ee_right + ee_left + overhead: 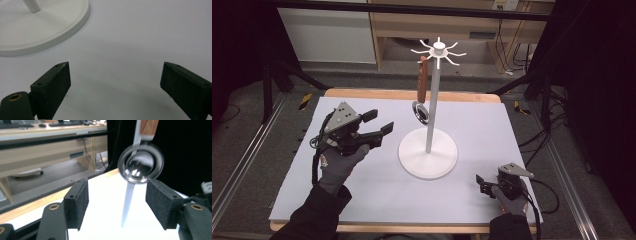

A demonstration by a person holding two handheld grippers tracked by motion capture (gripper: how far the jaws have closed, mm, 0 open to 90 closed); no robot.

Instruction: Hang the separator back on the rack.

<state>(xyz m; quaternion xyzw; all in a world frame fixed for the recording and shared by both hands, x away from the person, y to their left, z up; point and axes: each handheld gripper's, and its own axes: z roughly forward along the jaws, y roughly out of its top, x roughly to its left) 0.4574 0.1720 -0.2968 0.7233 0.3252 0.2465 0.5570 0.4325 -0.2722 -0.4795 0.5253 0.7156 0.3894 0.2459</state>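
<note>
A white hook stand (pixel 430 120) rises from a round base (pixel 428 156) in the middle of the white mat. A utensil with a wooden handle (pixel 423 82) and a round metal head (pixel 420 112) hangs from one of its top hooks. My left gripper (pixel 382 121) is held above the mat just left of the stand, open and empty, pointing at the hanging head. In the left gripper view the shiny head (pixel 140 166) hangs beyond the gripper (pixel 117 202), in front of the white pole (pixel 128 205). My right gripper (pixel 481 184) sits low at the near right, open (pixel 115 82) over bare mat.
The white mat (pixel 362 200) covers a wooden table (pixel 412 94). The stand's base (pixel 37 27) lies ahead and left of the right gripper. Dark frame legs and cables stand on the floor at both sides, with wooden furniture (pixel 392 30) behind the table.
</note>
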